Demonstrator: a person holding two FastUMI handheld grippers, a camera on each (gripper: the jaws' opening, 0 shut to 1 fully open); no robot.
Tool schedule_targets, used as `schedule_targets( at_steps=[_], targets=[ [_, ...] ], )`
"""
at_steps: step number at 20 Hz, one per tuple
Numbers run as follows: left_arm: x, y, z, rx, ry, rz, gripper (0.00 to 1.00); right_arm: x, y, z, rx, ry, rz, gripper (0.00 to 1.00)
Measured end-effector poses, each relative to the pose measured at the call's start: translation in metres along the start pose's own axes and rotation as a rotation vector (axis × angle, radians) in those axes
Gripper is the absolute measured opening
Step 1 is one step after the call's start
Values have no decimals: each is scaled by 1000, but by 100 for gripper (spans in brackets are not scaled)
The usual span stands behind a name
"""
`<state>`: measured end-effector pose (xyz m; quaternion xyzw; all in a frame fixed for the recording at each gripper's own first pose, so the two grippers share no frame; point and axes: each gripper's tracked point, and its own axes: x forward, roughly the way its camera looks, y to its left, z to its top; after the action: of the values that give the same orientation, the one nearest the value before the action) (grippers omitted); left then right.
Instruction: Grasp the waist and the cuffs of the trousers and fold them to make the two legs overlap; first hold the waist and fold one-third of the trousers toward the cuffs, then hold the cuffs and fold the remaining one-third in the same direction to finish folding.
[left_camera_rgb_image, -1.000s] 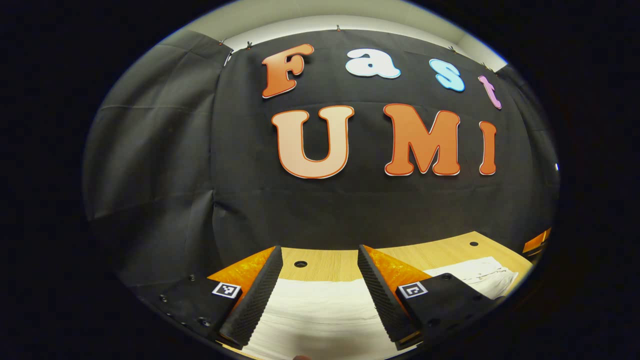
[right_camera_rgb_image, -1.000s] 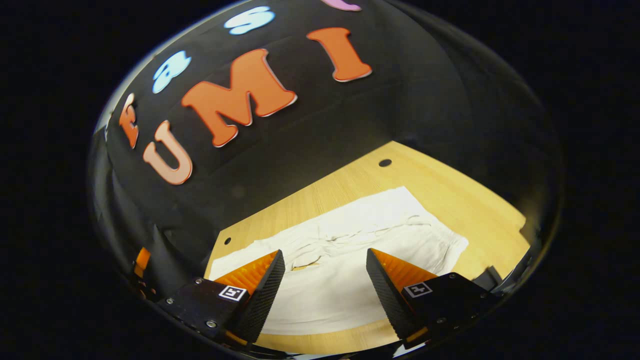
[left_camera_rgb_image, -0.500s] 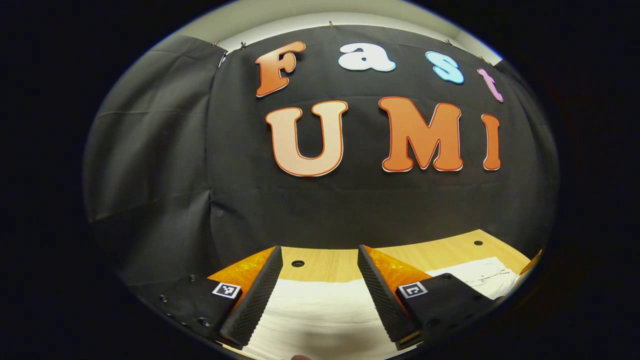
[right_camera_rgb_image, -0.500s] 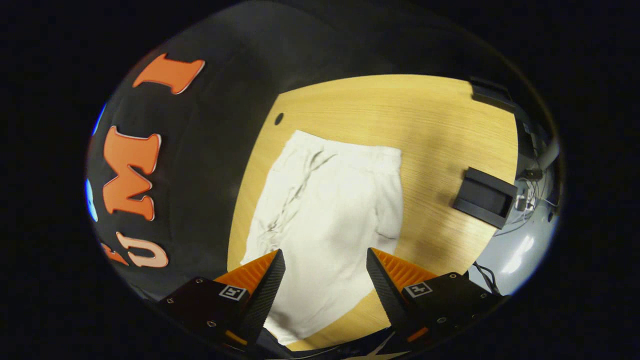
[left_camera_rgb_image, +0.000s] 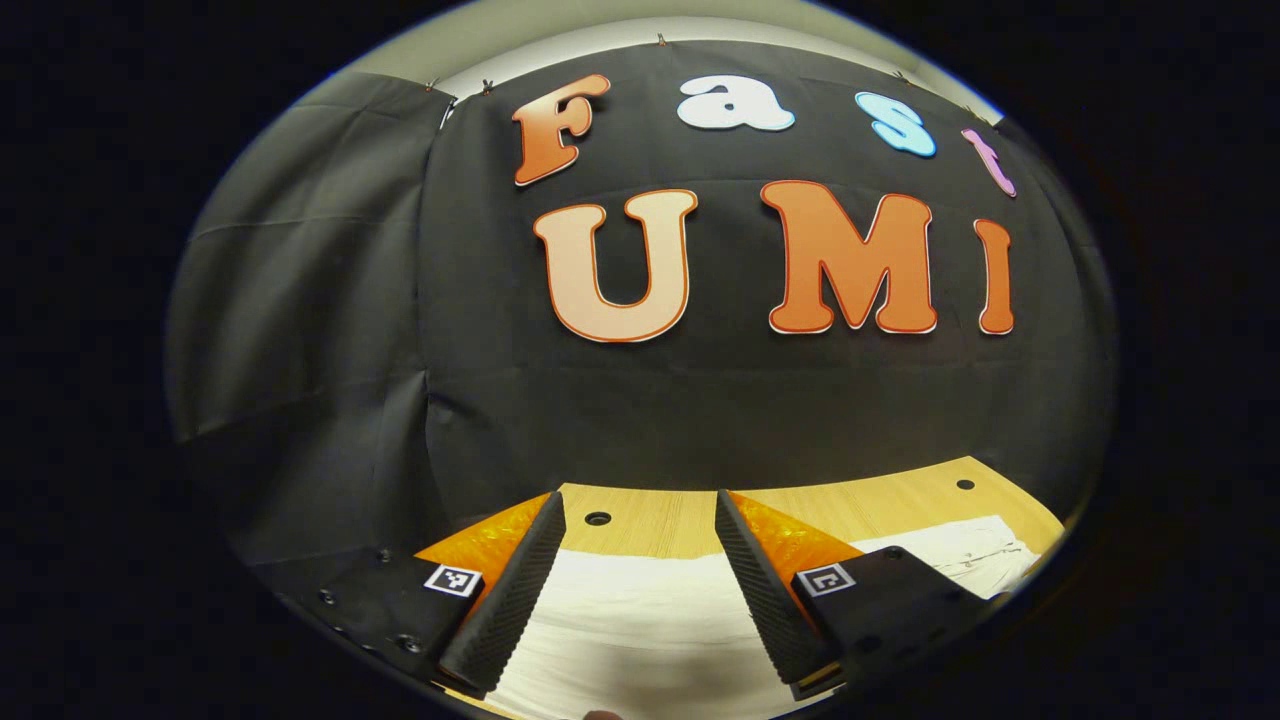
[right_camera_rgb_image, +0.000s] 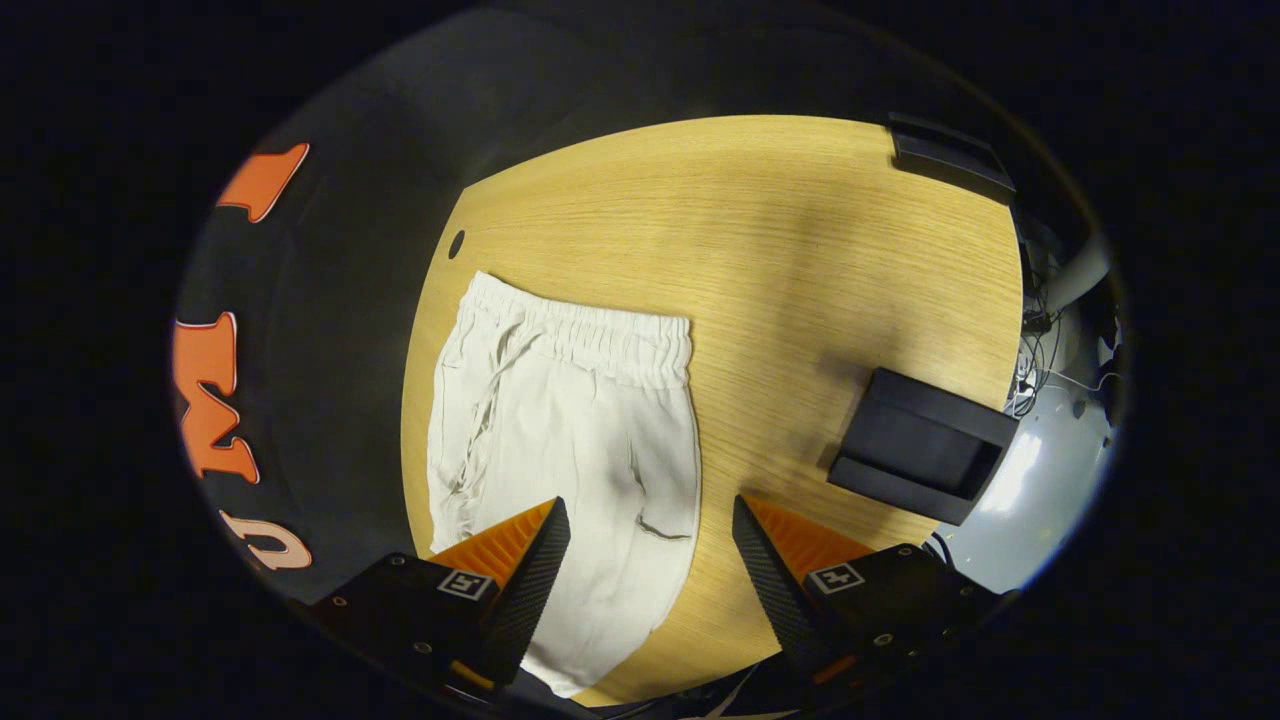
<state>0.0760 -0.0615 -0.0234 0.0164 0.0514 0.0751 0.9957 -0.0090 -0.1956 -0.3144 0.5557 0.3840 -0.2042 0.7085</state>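
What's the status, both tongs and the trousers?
Left tongs open, low over trousers. Right tongs open, above the waistband end. Trousers flat on table, ungrasped. Black block beside them, apart.

wooden table (right_camera_rgb_image: 800, 230), white trousers (right_camera_rgb_image: 570, 420), black box (right_camera_rgb_image: 915, 440)

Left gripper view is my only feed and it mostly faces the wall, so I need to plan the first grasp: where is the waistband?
Observer: In the right gripper view the elastic waistband is the trousers' far end, nearest the table's small hole.
Operator: Is the right gripper holding cloth?
Observer: No. The right gripper is open above the trousers, nothing between its fingers.
Operator: Anything else on the table?
Observer: A black box lies right of the trousers, apart from them.
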Motion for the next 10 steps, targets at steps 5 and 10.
schedule_targets(
  at_steps=[5,10],
  targets=[
    [-1,11,-8,-19,31,37,99,12,11,3,-4,28,6,98],
    [-3,20,-20,-61,67,55,99,24,32,3,46,44,69,98]
  ],
)
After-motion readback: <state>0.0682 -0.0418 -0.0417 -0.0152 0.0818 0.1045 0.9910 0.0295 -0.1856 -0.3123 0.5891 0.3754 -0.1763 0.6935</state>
